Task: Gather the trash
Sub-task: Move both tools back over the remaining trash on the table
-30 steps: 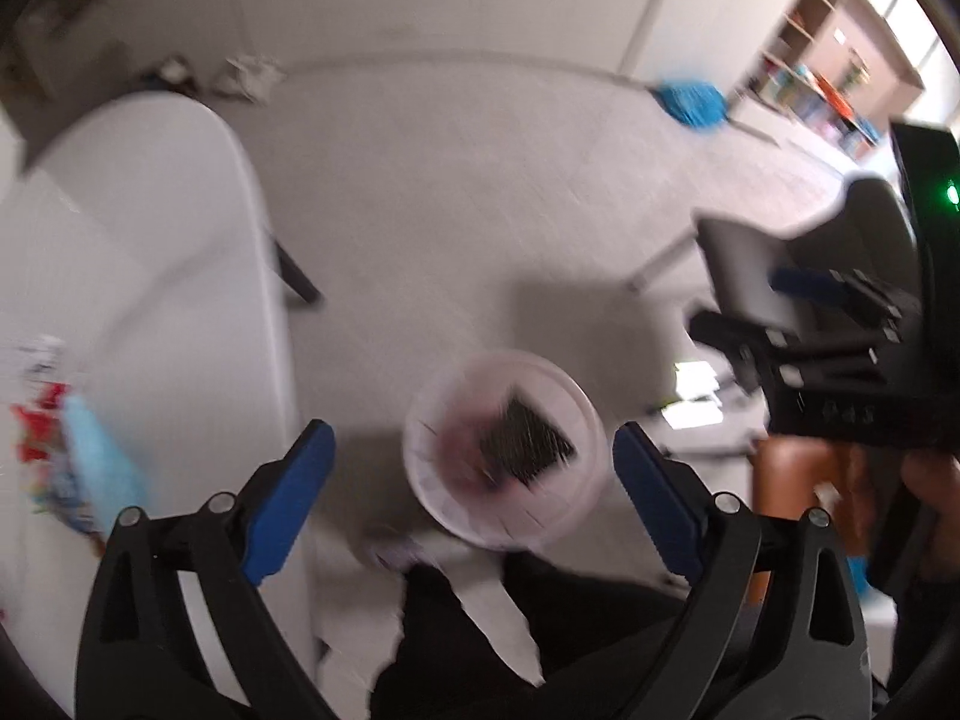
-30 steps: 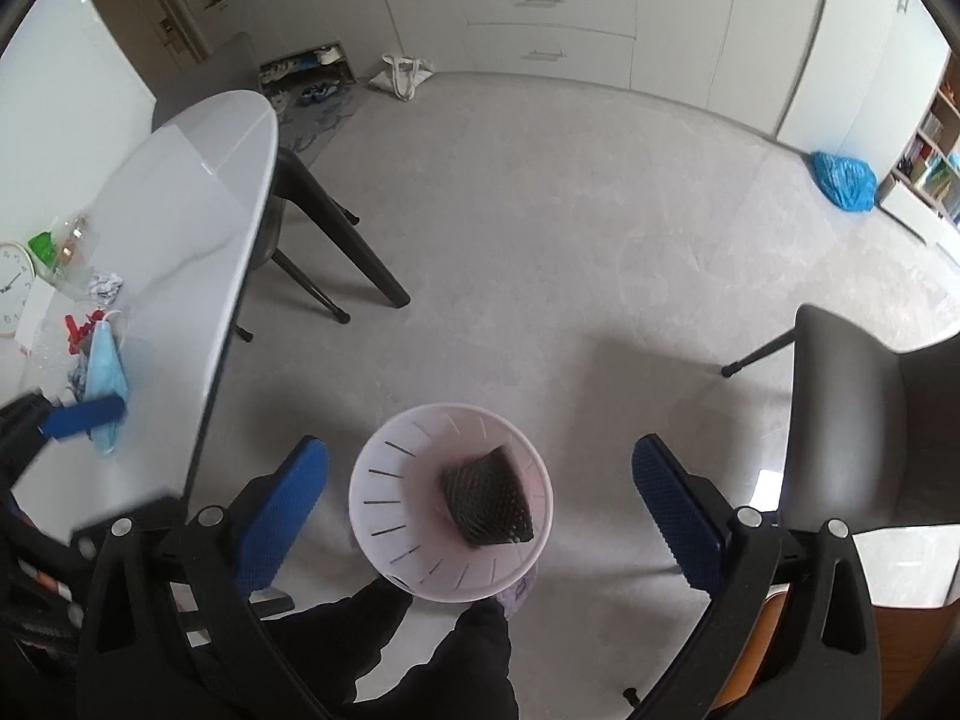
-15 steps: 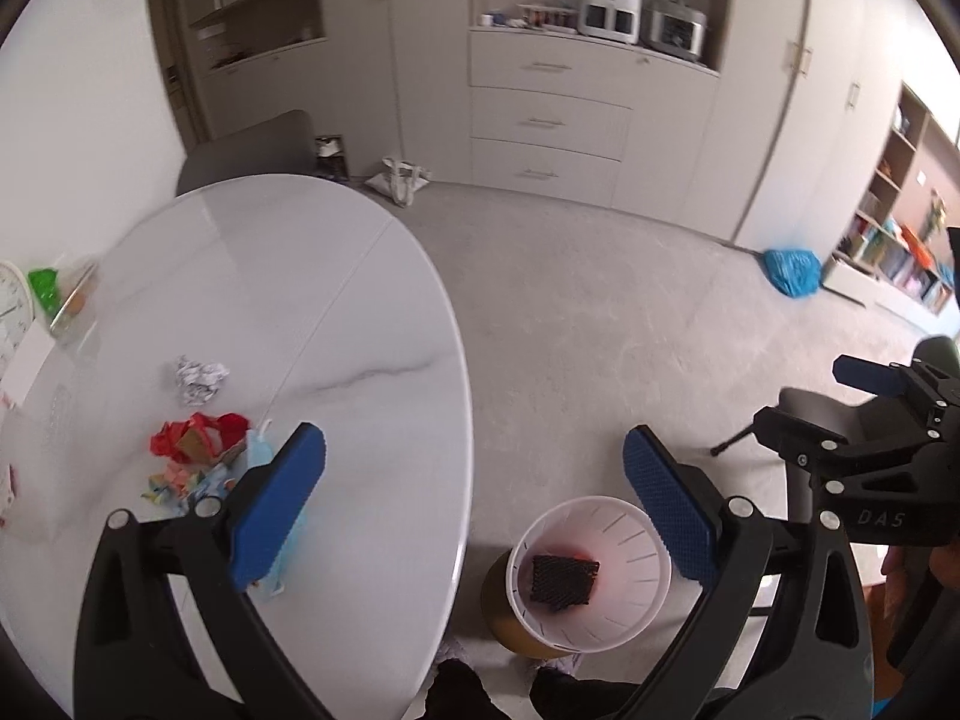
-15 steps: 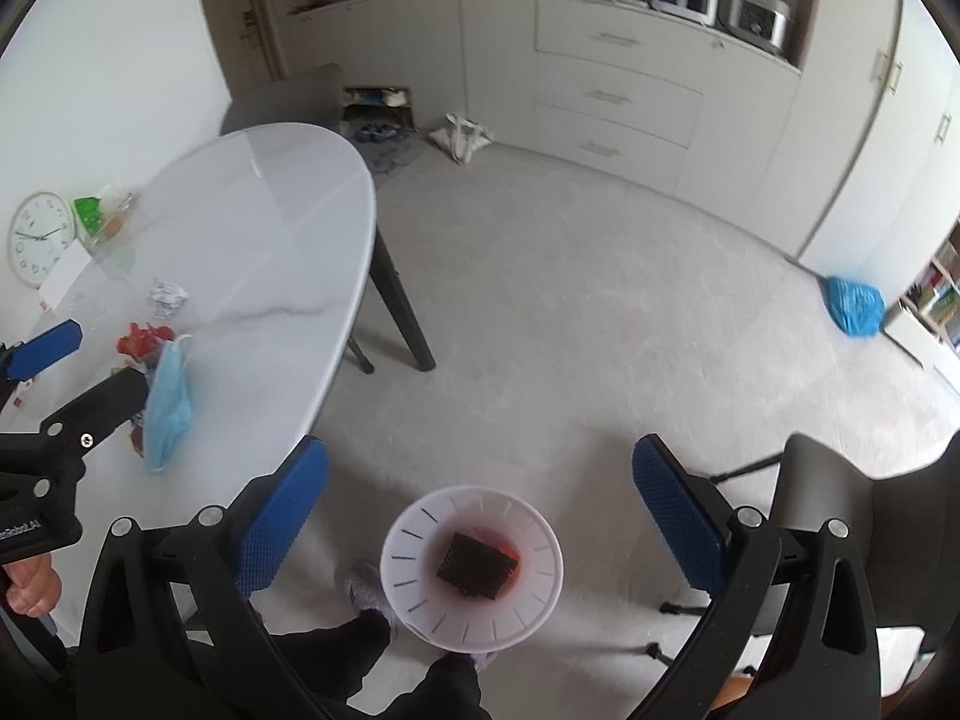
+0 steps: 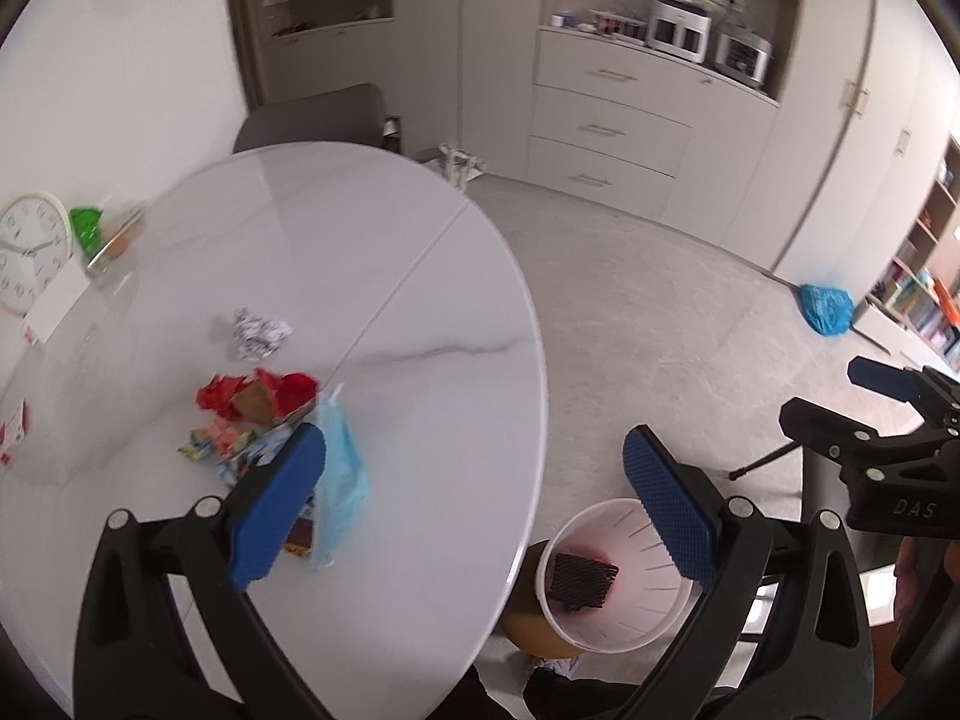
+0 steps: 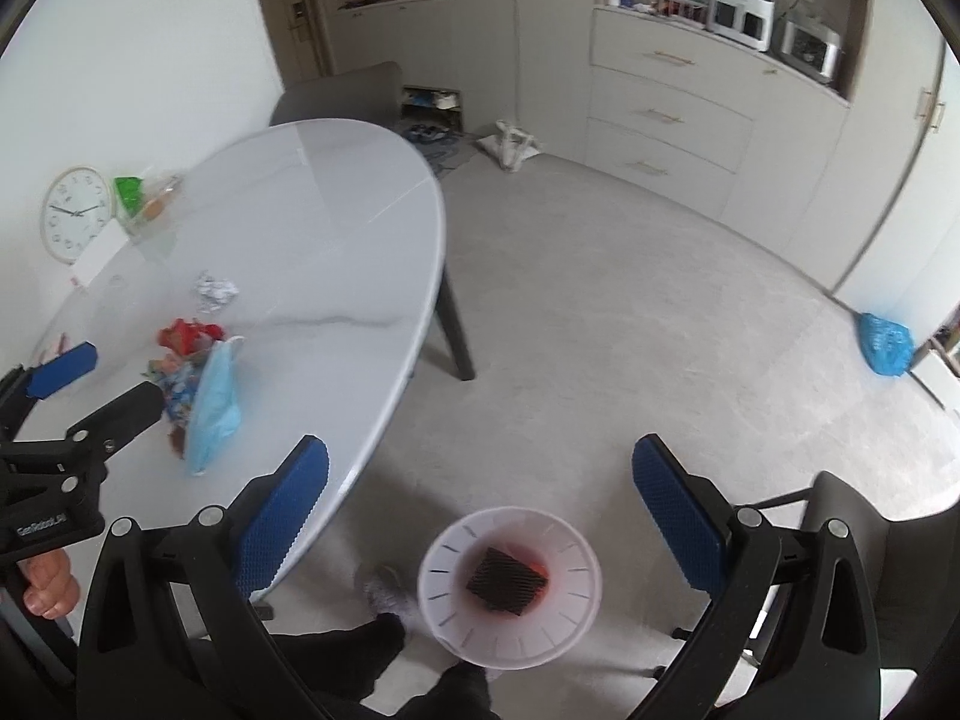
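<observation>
Left claw (image 5: 474, 495) spread wide, empty; trash pile (image 5: 258, 414) on table (image 5: 420, 300) just beyond left fingertip.

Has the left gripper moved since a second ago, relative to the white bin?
Yes. The left gripper has swung from over the white bin toward the table; the bin now sits low right.

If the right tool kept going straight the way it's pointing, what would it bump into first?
Probably the bare grey floor between the white oval table and the white plastic bin. Nothing sits between the right tool and it, though depth is uncertain.
</observation>
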`<state>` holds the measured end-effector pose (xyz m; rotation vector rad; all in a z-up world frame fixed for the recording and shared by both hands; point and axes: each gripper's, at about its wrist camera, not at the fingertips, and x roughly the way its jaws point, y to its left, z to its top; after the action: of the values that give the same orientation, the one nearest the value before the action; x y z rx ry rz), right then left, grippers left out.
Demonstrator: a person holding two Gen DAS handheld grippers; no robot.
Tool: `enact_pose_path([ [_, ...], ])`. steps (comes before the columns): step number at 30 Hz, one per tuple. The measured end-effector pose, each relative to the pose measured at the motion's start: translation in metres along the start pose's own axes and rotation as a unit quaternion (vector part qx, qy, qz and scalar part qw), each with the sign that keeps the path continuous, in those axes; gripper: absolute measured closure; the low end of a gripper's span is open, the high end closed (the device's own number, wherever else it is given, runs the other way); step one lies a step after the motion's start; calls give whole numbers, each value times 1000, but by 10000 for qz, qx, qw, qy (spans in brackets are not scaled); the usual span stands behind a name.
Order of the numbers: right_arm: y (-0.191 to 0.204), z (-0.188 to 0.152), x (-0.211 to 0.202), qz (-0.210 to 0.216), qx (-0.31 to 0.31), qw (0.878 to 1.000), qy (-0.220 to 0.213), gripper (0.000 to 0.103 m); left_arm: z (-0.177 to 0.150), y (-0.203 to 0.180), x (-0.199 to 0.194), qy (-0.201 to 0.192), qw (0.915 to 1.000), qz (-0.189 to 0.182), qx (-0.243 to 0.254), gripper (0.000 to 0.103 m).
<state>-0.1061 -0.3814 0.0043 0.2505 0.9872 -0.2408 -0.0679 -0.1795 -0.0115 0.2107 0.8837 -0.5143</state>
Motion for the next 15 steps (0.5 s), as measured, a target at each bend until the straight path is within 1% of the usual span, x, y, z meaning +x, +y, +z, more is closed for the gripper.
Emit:
enact_pose_path([
  [3, 19, 5, 10, 273, -191, 9994, 82, 2, -4, 25, 2, 18, 9996, 159, -215, 8],
  [7, 49, 11, 26, 654, -475, 9965, 206, 2, -13, 67, 6, 65, 9975, 467, -533, 8],
  [13, 94, 23, 55, 1191, -879, 9883, 371, 2, -28, 126, 13, 192, 9920, 867, -897, 8],
  [15, 106, 25, 65, 1329, -956, 9855, 437, 2, -33, 142, 14, 237, 9901, 939, -1019, 8],
])
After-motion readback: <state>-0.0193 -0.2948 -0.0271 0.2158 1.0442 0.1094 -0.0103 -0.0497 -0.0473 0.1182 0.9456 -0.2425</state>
